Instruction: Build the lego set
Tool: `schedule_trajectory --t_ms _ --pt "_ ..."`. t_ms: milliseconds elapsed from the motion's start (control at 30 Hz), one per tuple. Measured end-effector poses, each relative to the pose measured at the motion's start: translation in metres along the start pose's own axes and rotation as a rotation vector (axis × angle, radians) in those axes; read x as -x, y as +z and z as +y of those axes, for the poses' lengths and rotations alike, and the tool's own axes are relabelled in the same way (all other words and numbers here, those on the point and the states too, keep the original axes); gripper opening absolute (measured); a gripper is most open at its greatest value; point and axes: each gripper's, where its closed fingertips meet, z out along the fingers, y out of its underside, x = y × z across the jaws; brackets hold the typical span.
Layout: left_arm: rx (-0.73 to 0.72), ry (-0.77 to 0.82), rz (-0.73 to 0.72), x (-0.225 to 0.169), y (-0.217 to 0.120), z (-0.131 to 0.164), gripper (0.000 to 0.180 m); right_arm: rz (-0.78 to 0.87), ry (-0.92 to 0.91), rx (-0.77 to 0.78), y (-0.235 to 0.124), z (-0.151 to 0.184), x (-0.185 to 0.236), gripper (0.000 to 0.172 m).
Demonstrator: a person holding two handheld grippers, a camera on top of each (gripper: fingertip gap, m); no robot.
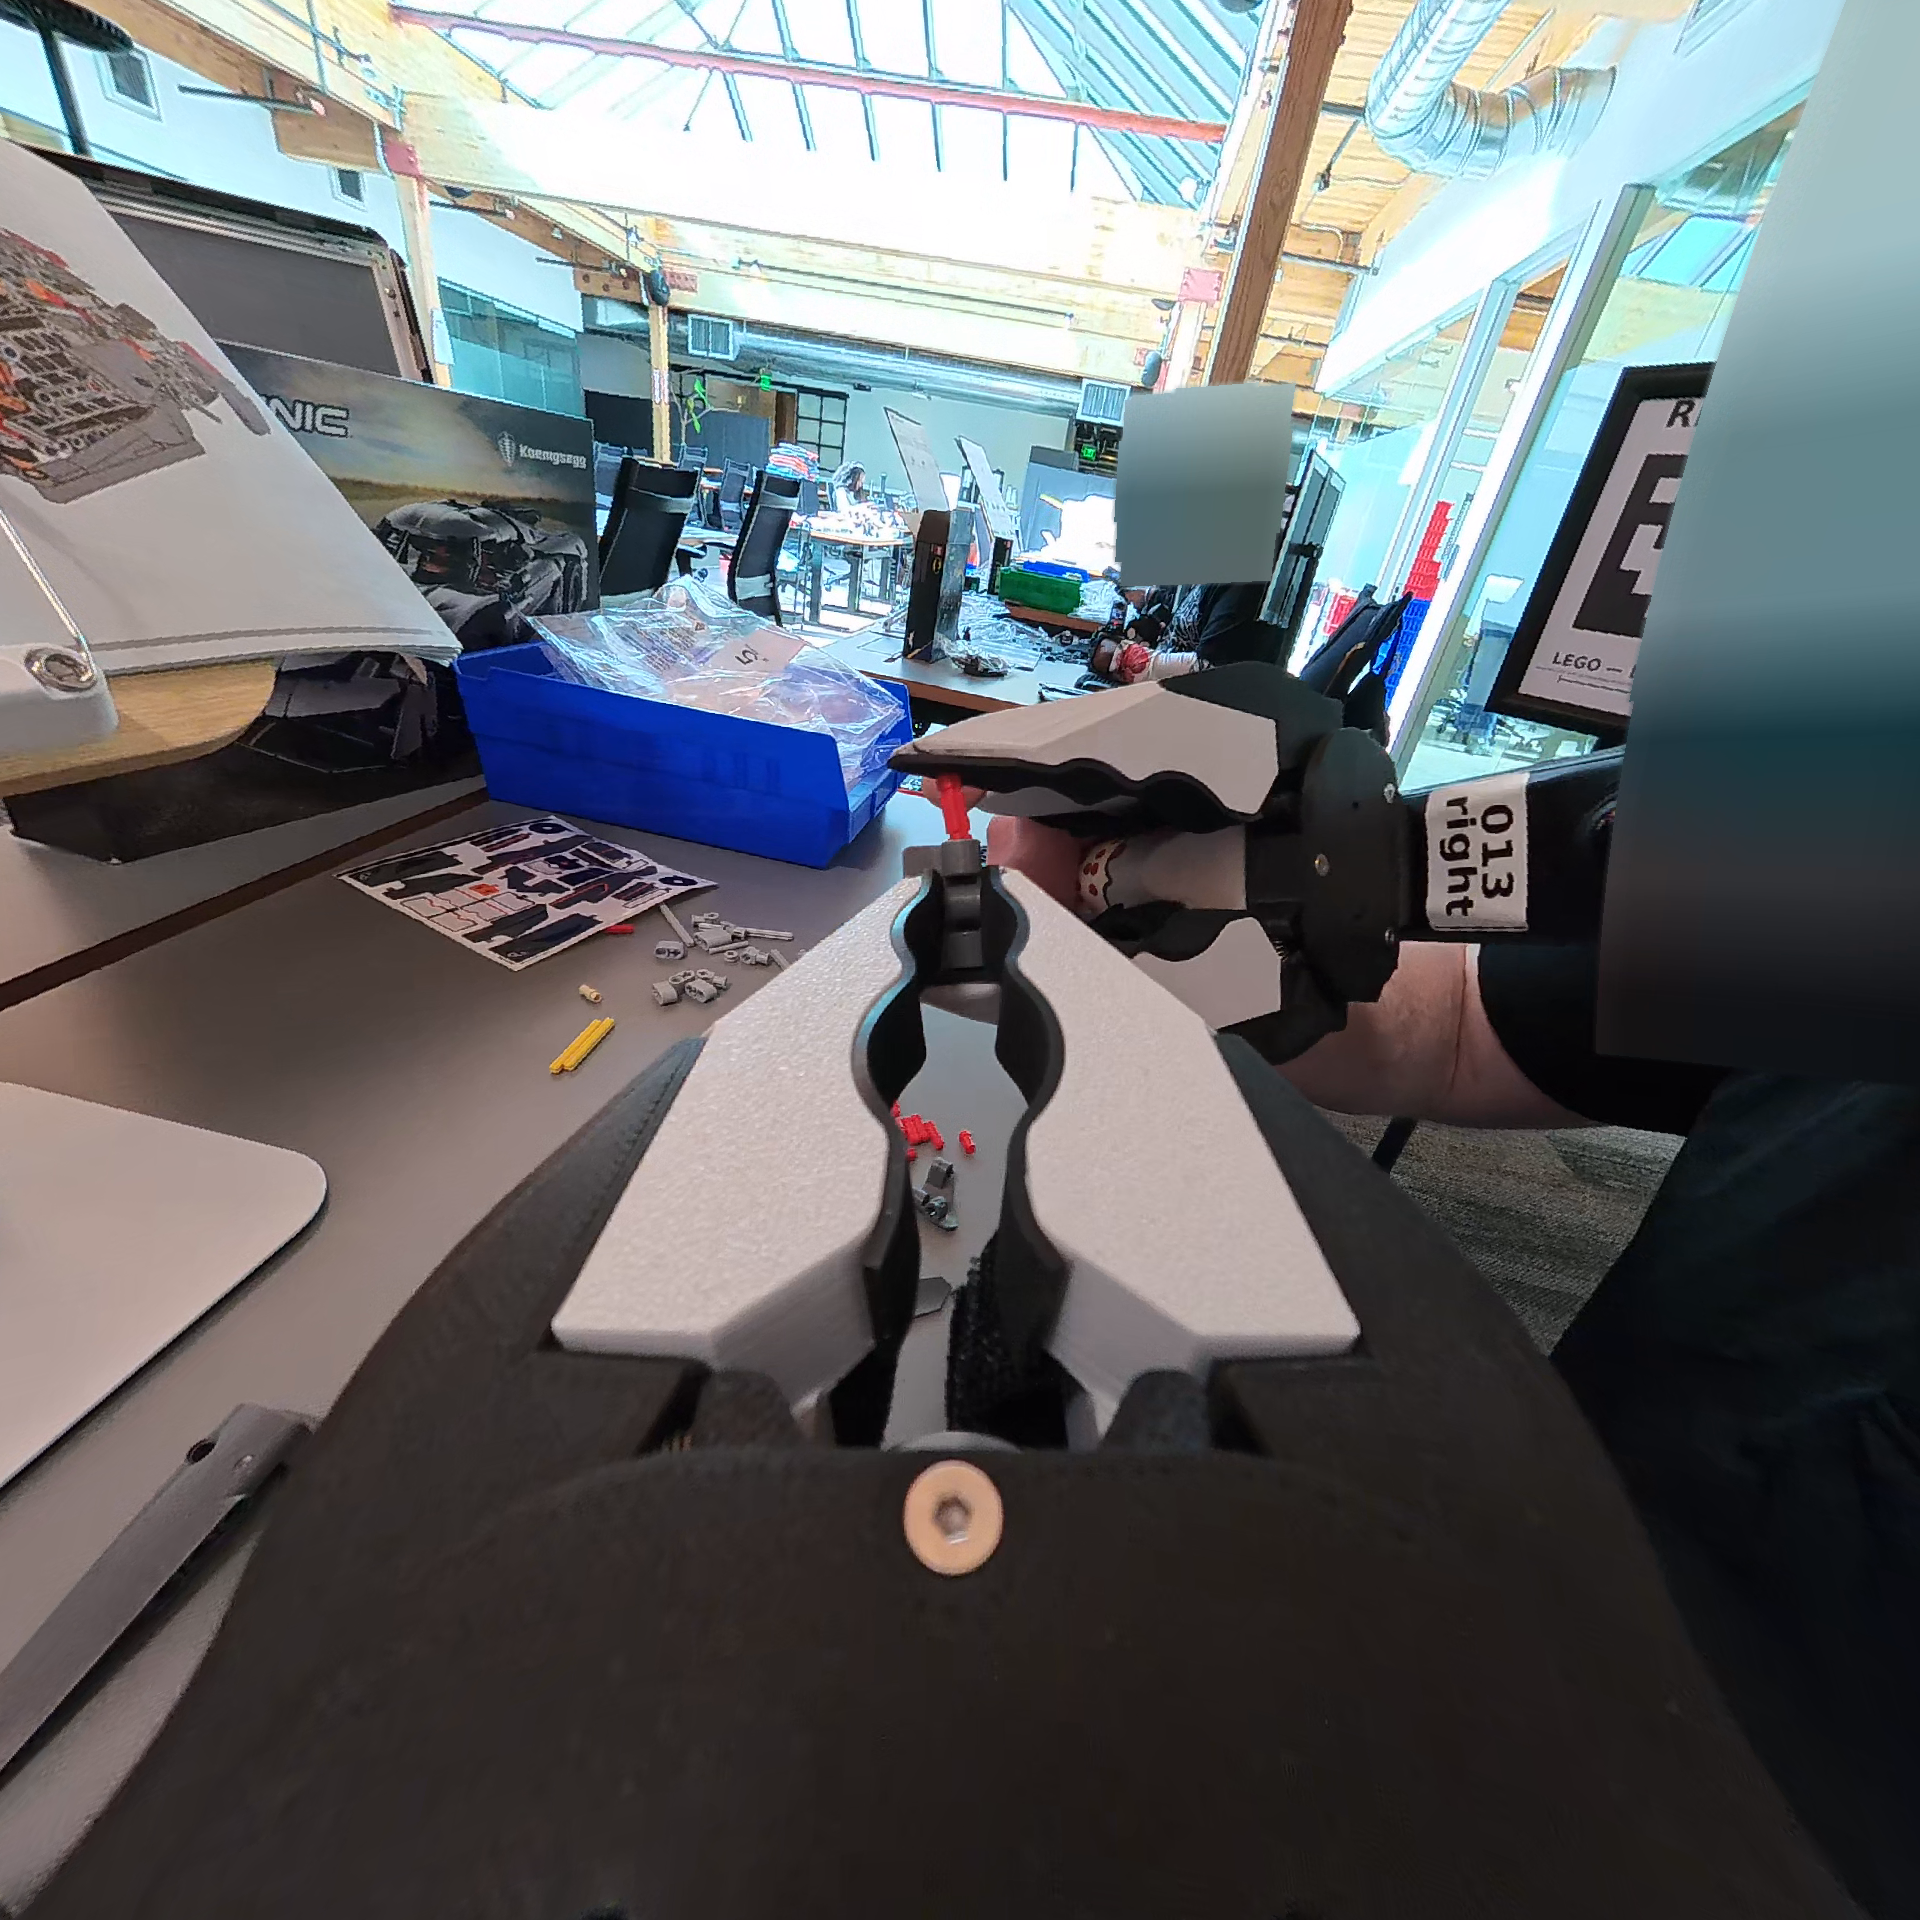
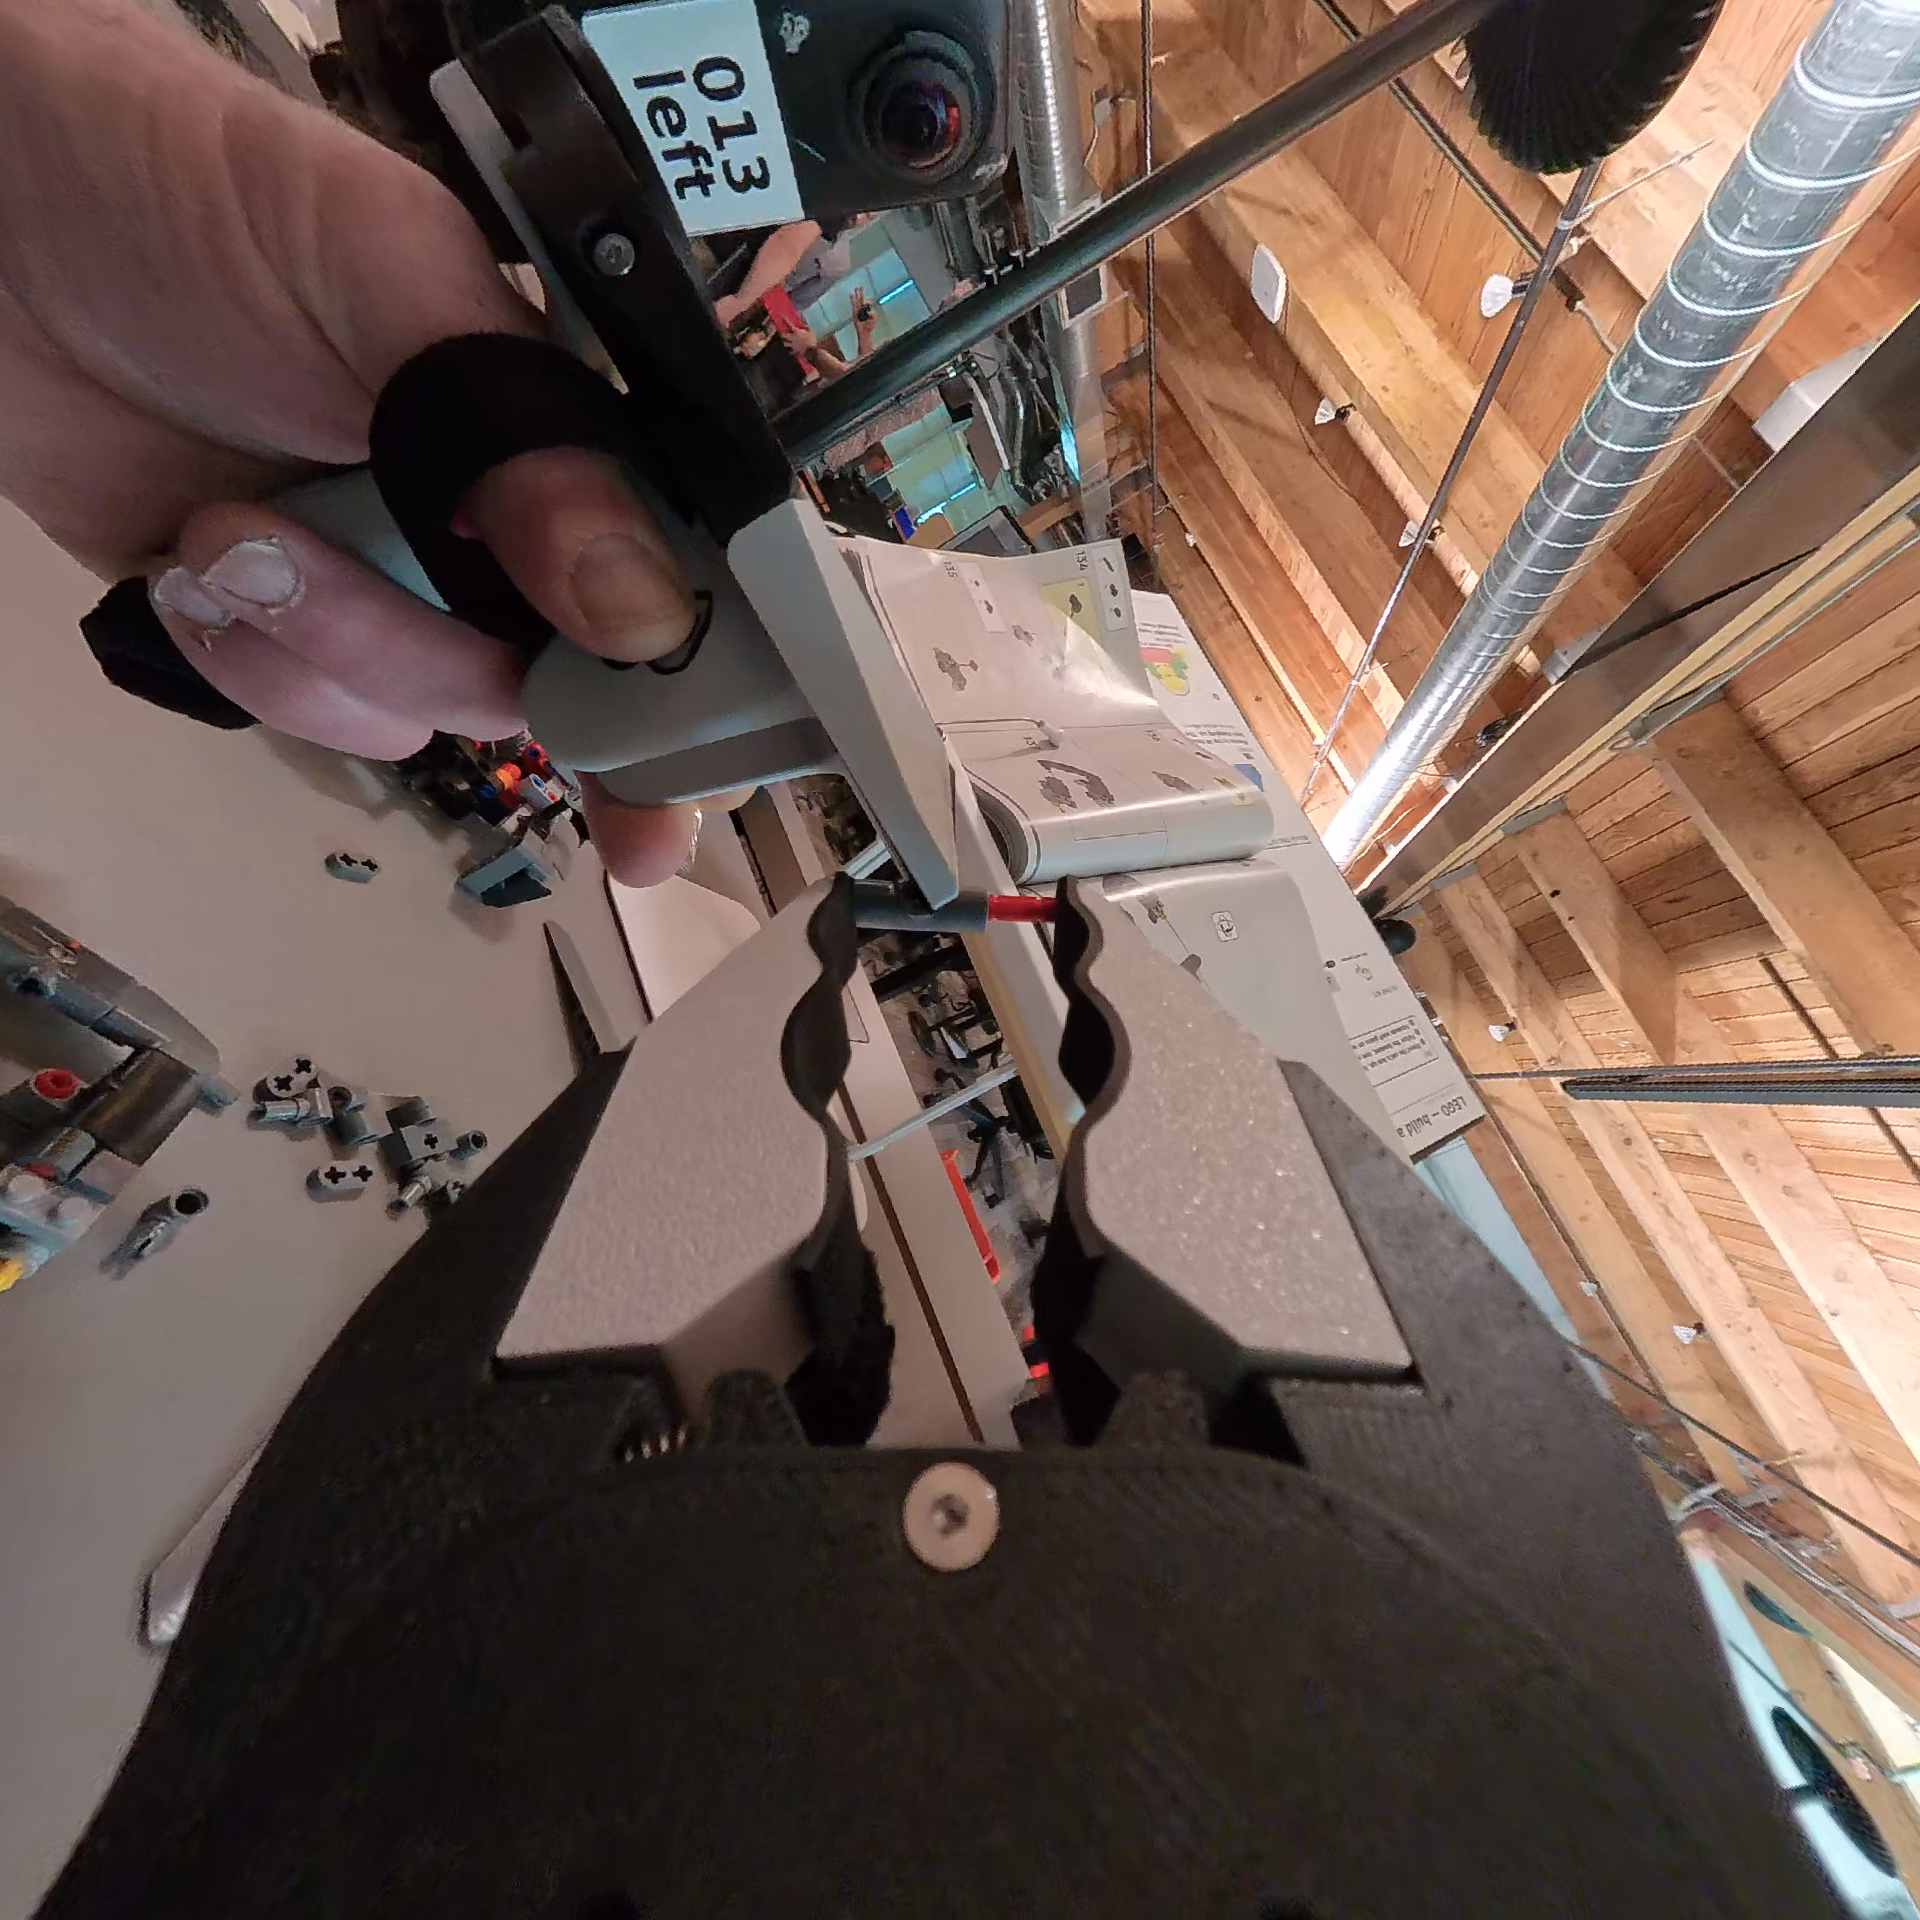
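In the left wrist view my left gripper [image 1: 956, 883] is shut on a dark grey connector piece [image 1: 961, 925], held upright above the table. A red pin [image 1: 954, 808] sticks out of its top. My right gripper comes in from the right; its upper finger [image 1: 1091, 727] rests on the pin's tip. In the right wrist view my right gripper [image 2: 951, 909] spans the pair lengthwise. One pad touches the grey connector's [image 2: 971, 914] end, the other the red pin's [image 2: 1023, 908] tip. The left gripper's finger [image 2: 862, 707] crosses in front.
A blue bin [image 1: 644, 748] of plastic bags, a sticker sheet [image 1: 520, 888], loose grey parts [image 1: 696, 956], yellow axles [image 1: 582, 1044] and small red pins [image 1: 920, 1132] lie on the table. An instruction booklet [image 2: 1091, 727] stands behind. A partly built grey model [image 2: 73, 1101] sits at the left.
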Motion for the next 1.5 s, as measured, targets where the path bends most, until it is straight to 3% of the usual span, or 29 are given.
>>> schedule_trajectory --t_ms 933,1500 --pt "0.007 -0.049 -0.020 0.010 0.001 0.004 0.005 0.035 -0.110 0.073 0.006 0.009 0.003 0.034" --pt "-0.059 -0.092 -0.065 0.033 -0.006 -0.030 0.005 -0.007 -0.110 0.028 0.039 0.004 -0.023 0.036"
